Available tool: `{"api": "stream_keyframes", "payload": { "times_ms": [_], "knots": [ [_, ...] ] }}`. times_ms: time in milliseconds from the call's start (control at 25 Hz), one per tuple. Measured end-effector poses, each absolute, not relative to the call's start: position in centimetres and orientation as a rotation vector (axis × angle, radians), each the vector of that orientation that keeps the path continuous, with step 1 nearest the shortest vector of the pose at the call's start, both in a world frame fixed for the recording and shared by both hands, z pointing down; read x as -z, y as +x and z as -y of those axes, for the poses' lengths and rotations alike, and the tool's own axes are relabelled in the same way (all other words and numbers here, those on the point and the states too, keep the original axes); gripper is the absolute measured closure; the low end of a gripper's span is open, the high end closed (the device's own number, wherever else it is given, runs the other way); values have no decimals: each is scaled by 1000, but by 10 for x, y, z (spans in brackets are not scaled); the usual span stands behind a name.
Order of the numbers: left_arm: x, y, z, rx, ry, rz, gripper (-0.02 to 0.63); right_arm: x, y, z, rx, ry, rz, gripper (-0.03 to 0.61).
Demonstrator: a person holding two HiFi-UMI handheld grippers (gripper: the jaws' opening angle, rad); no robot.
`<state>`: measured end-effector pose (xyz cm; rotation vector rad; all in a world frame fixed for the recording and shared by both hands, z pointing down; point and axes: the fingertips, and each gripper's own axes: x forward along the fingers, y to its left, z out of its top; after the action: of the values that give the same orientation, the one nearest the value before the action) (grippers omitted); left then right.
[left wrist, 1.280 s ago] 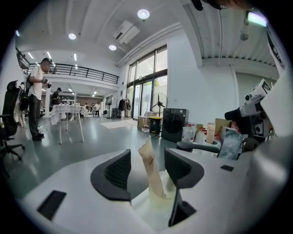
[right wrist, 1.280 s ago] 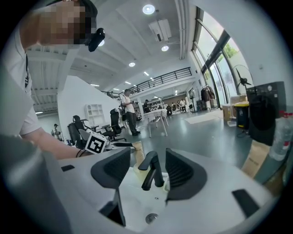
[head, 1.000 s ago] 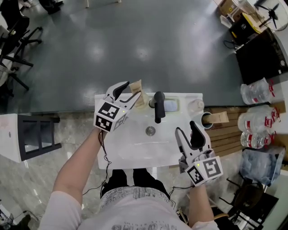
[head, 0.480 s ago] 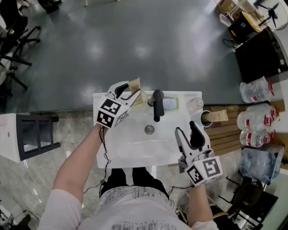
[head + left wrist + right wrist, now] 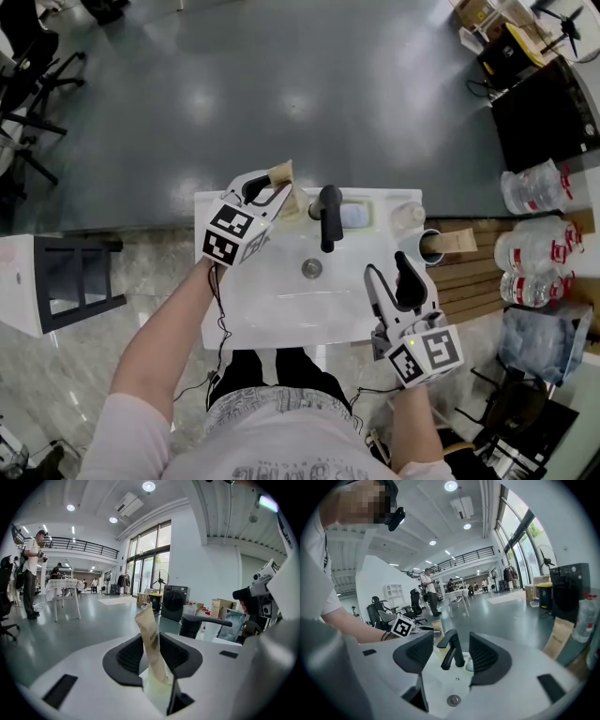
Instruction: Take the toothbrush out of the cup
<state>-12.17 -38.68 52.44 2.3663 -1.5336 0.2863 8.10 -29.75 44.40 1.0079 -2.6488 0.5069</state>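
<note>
A toothbrush in a brown paper wrapper stands upright in a pale cup at the back left corner of the white sink. My left gripper reaches in from the left; its jaws have just been closing, and the black pads now lie against both sides of the wrapper above the cup. My right gripper hovers over the sink's front right corner, open and empty, looking toward the black faucet.
The black faucet stands at the middle back, with a soap dish and a small bottle to its right. A second cup with a brown packet sits off the right edge. Water bottles lie farther right.
The left gripper has shifted slightly toward the cup and its jaws have narrowed from wide open onto the wrapped toothbrush. The right gripper has not moved.
</note>
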Motion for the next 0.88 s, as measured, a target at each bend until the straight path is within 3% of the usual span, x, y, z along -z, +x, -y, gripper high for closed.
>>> {"api": "stream_keyframes", "payload": {
  "times_ms": [880],
  "knots": [
    [-503, -117, 379, -249, 2404, 1529, 540, -442, 83, 290, -498, 1023, 2654, 328]
  ]
}}
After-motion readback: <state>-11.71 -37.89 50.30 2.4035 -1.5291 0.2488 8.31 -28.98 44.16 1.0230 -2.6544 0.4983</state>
